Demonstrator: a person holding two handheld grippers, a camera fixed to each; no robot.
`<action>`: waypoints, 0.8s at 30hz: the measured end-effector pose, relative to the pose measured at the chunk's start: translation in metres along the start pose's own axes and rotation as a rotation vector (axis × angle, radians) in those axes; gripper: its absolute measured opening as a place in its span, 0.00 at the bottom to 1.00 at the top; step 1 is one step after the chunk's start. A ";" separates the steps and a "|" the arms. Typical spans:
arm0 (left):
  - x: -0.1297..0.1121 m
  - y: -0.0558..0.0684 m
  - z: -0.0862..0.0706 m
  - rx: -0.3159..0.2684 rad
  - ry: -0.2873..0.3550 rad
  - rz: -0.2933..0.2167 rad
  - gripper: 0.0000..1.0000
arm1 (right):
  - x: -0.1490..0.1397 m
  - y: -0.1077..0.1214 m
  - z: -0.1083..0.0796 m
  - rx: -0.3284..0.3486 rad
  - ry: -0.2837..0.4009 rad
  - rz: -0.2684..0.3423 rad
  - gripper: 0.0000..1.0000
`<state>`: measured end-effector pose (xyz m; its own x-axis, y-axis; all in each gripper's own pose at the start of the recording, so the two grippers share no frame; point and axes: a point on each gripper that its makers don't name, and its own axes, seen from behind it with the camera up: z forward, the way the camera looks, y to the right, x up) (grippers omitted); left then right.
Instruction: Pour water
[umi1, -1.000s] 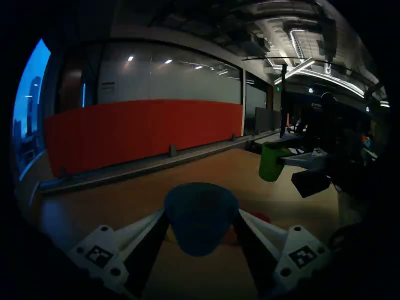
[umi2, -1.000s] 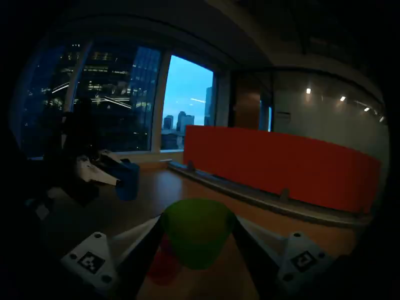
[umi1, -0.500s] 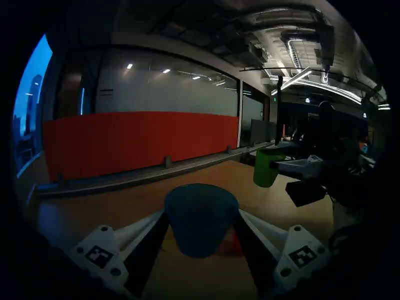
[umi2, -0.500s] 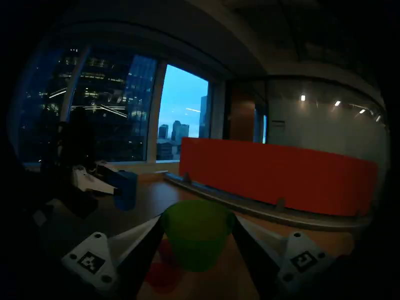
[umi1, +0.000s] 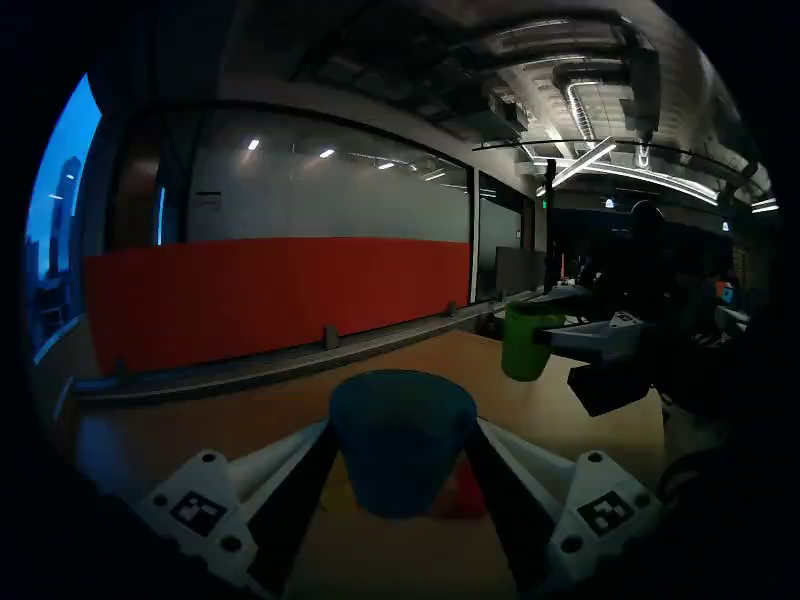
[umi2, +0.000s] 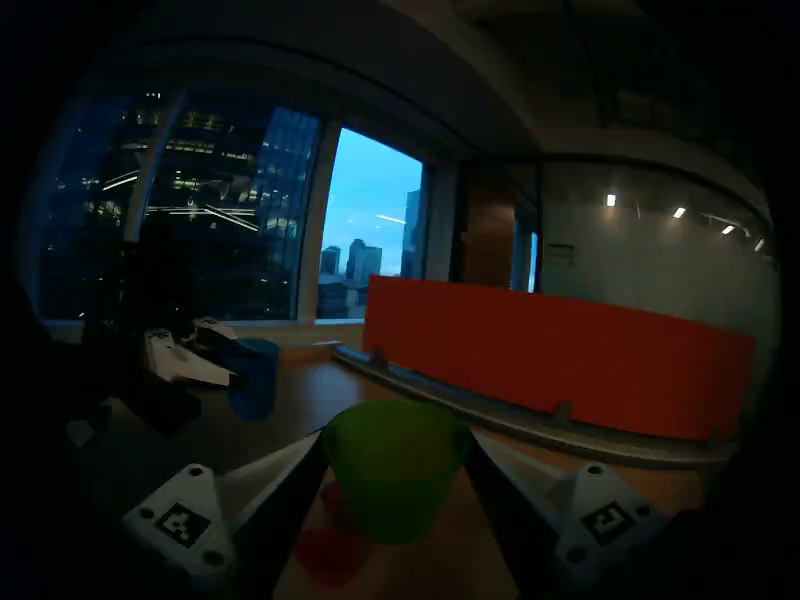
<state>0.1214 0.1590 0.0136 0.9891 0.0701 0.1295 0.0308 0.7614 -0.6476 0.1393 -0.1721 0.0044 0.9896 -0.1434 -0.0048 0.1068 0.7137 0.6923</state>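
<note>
While my left gripper (umi1: 403, 455) has its fingers clamped on the sides of an upright blue plastic cup (umi1: 403, 425) over the wooden counter (umi1: 250, 400), my right gripper (umi2: 395, 490) pinches an upright green plastic cup (umi2: 395, 460) between its own fingers. The cups are well apart. A red round thing (umi2: 325, 550) lies on the counter under the green cup; a long red partition panel (umi2: 560, 350) runs along the far edge.
</note>
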 end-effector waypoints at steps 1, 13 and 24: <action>0.001 0.000 -0.001 0.000 0.001 0.002 0.85 | 0.001 -0.001 0.000 0.002 -0.001 -0.002 0.93; 0.019 0.001 -0.007 0.018 0.016 0.077 0.85 | 0.002 -0.020 -0.001 0.049 -0.011 -0.011 0.93; 0.050 0.000 -0.013 0.056 0.050 0.207 0.85 | 0.000 -0.049 0.008 0.117 -0.002 0.026 0.93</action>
<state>0.1727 0.1543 0.0107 0.9795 0.1973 -0.0402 -0.1801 0.7691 -0.6132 0.1332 -0.2127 -0.0239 0.9918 -0.1272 0.0159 0.0687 0.6321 0.7719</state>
